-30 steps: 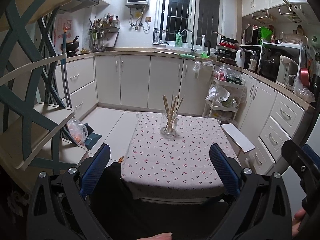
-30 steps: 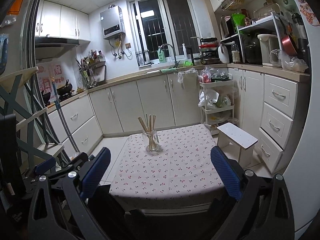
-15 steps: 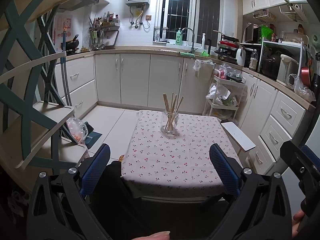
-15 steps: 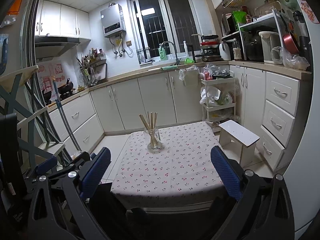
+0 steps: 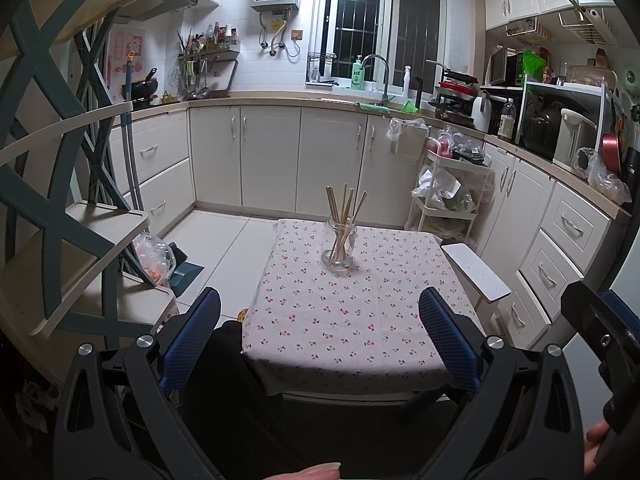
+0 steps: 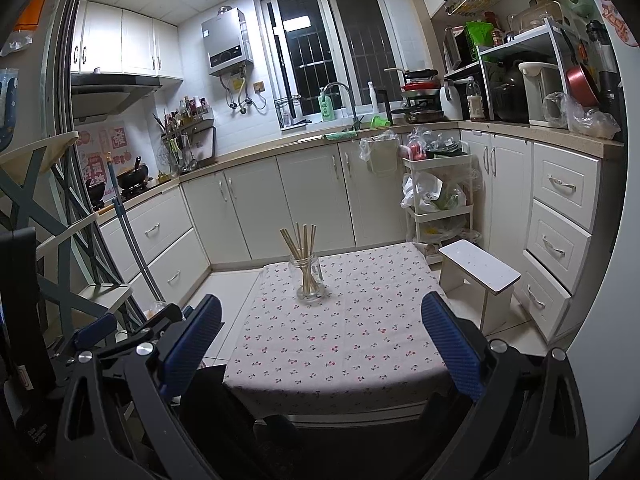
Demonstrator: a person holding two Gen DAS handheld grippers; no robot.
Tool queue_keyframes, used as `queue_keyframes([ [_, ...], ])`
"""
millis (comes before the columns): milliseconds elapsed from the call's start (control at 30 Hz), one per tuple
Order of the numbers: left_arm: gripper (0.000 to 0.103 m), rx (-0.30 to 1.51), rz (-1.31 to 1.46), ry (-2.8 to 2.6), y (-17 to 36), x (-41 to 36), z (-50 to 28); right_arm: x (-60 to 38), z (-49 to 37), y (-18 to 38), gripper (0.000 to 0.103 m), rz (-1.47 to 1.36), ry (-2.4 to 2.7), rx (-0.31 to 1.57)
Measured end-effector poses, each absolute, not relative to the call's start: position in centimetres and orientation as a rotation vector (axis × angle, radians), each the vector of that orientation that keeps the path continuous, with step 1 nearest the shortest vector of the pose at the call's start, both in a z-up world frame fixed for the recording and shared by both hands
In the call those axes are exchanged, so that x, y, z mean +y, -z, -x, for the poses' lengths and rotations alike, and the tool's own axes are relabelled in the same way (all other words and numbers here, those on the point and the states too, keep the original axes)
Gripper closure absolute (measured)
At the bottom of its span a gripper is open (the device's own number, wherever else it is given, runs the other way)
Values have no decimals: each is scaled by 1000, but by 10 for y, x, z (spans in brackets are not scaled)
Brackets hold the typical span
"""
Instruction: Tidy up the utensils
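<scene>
A clear glass jar holding several wooden chopsticks stands upright near the far edge of a small table with a cherry-print cloth. The jar also shows in the right wrist view, with the chopsticks fanned out of it. My left gripper is open and empty, held back from the table's near edge. My right gripper is open and empty, also short of the table. The right gripper's tip shows at the right edge of the left wrist view.
A white stool stands right of the table, by a white trolley of bags. Cabinets and counters line the back and right walls. A teal-and-cream shelf rack stands at the left. A plastic bag lies on the floor.
Both views have shifted slightly; the jar sits a little higher in the left view and lower in the right view. Both grippers stay open and empty.
</scene>
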State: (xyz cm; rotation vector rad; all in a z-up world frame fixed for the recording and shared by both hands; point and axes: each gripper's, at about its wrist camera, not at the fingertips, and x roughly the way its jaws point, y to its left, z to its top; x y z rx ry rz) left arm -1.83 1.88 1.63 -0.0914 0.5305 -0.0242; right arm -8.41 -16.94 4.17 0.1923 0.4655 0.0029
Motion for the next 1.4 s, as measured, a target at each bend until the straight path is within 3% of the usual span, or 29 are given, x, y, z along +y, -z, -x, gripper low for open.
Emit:
queue_keyframes([
  [1400,8,533,73,-13,-8,26,17,-160,85,-38,7,-196,-9,471],
])
